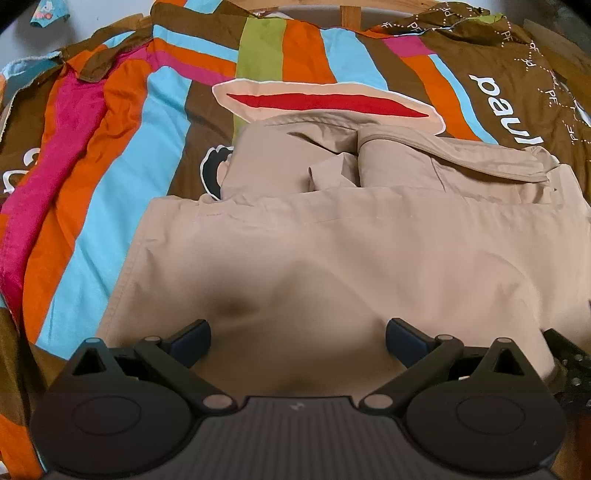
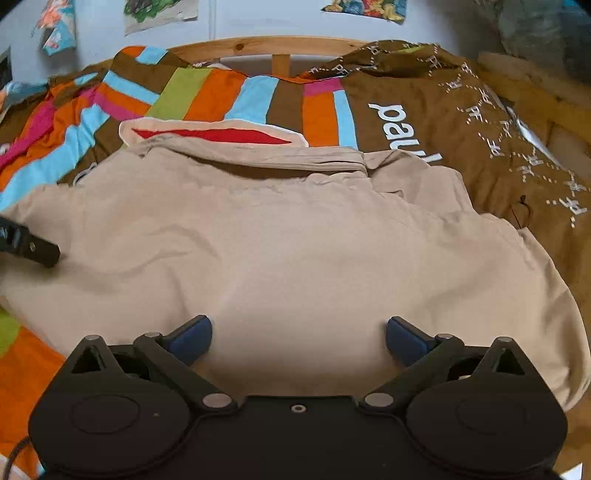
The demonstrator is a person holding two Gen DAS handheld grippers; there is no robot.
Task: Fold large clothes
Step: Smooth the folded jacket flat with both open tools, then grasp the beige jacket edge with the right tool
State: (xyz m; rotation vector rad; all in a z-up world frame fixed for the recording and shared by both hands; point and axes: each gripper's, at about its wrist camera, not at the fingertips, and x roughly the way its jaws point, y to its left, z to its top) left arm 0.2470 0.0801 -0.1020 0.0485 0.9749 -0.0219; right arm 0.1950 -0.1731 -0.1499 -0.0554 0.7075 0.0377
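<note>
We see a beige jacket (image 1: 332,251) lying partly folded on a striped bedspread (image 1: 110,177), its collar (image 2: 266,158) toward the wooden headboard (image 2: 280,46). Our left gripper (image 1: 298,341) hovers over the near fabric, jaws spread wide, holding nothing. Our right gripper (image 2: 299,339) does likewise, its blue pads (image 2: 190,338) apart above the cloth. Paper pictures (image 2: 159,13) hang on the wall.

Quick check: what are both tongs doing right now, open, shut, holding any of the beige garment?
Left tongs: open, holding nothing, above the beige garment.
Right tongs: open, holding nothing, above the same garment.
</note>
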